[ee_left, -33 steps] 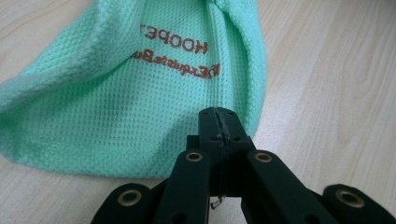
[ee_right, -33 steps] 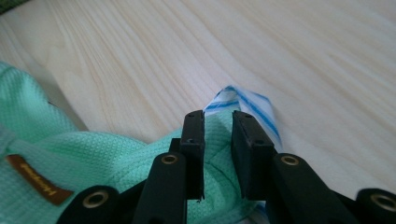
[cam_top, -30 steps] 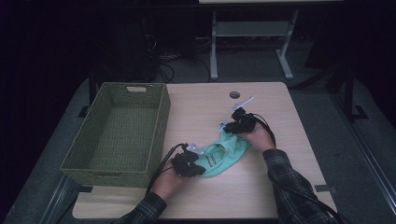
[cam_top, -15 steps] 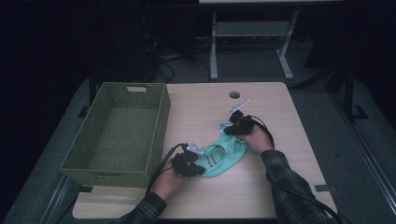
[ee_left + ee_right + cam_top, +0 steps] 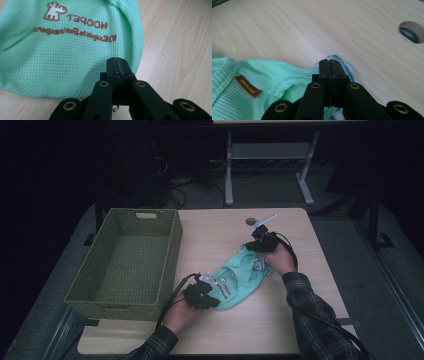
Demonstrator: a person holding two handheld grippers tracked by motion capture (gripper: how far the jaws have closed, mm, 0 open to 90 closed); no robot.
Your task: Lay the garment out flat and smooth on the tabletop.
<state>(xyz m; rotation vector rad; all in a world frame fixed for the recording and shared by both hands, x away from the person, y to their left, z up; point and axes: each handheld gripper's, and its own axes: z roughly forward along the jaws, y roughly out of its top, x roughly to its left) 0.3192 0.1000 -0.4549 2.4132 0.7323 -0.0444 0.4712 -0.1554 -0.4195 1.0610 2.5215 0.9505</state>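
A mint-green mesh pet shirt [image 5: 242,272] lies on the wooden table [image 5: 210,232], printed with a dog logo and brown lettering [image 5: 75,21]. My left gripper [image 5: 215,297] is shut on the shirt's near hem [image 5: 75,75], jaws pressed together at the fabric's edge [image 5: 117,62]. My right gripper [image 5: 251,248] is shut on the far edge by the collar, where blue-and-white trim [image 5: 348,67] bunches around the closed jaws [image 5: 330,63]. A brown label [image 5: 248,86] sits on the collar to the left of those jaws.
A green woven basket [image 5: 172,247] stands empty at the table's left, close to my left hand. A round cable hole [image 5: 250,221] is in the tabletop just beyond my right gripper, and shows too as the hole [image 5: 412,31] at upper right. Bare wood surrounds the shirt.
My right gripper has risen a little with the shirt's far edge pinched in it. The left gripper and the near hem have stayed in place.
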